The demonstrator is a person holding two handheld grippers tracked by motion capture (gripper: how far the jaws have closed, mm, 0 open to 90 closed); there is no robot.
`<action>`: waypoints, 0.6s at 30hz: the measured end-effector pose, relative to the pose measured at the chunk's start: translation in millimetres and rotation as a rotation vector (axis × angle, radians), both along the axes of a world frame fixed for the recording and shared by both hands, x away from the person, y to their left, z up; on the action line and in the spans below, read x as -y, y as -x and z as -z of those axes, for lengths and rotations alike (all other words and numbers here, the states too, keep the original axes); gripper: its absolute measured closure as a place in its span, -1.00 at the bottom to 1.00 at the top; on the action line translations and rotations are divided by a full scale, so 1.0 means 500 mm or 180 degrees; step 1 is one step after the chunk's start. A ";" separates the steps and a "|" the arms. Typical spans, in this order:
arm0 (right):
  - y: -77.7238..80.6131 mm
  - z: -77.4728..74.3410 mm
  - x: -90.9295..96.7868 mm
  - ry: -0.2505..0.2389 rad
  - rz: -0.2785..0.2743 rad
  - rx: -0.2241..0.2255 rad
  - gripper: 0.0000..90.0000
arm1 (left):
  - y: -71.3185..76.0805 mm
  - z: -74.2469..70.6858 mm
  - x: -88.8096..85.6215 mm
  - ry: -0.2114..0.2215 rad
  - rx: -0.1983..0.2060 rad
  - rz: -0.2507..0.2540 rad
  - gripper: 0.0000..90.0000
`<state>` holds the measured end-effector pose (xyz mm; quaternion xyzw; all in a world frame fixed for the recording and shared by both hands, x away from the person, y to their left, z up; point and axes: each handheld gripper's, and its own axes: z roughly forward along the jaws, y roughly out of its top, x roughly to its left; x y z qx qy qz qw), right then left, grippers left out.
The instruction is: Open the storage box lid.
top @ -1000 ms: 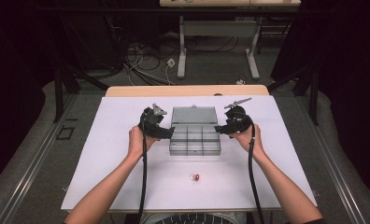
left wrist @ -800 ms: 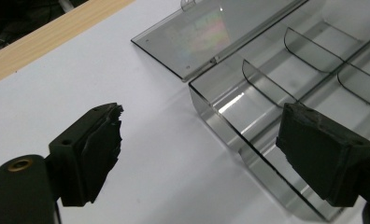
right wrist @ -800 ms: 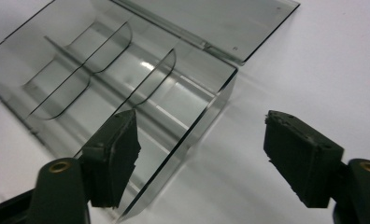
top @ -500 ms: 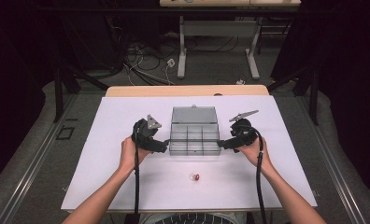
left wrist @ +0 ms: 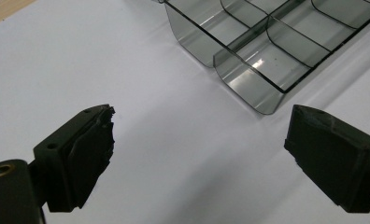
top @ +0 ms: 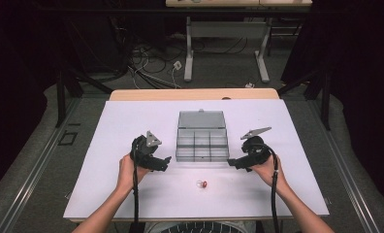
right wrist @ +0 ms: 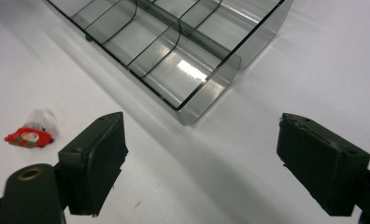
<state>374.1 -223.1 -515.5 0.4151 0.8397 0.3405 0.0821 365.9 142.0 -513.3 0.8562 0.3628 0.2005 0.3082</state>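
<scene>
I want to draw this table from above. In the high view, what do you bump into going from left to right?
Left gripper → clear divided box → right gripper. The small red thing lies nearer the person, in front of the box.

The clear compartment box (top: 202,142) sits mid-table with its lid laid open behind it, the one sizeable obstacle on the white table top (top: 112,141). Left and right of the box the surface lies bare, giving room to pass on either side. The left gripper (top: 165,161) and right gripper (top: 232,162) flank the box's near corners, jaws wide apart with nothing between them. In front of the box lies a small red charm (top: 202,184), with bare surface around it.
</scene>
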 end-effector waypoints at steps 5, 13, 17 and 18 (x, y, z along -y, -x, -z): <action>0.016 0.004 0.004 0.0049 -0.0034 0.0015 -0.68 | 0.017 0.006 0.003 -0.0008 -0.0010 0.0061 -0.84; 0.041 0.008 0.005 0.0092 -0.0121 0.0069 -0.82 | 0.039 0.012 0.002 -0.0025 0.0005 0.0080 -0.86; 0.048 0.008 0.003 0.0025 -0.0165 0.0076 -0.85 | 0.043 0.016 0.002 -0.0030 0.0004 0.0099 -0.87; 0.048 0.009 0.003 0.0041 -0.0175 0.0106 -0.85 | 0.044 0.016 0.002 -0.0036 -0.0003 0.0110 -0.88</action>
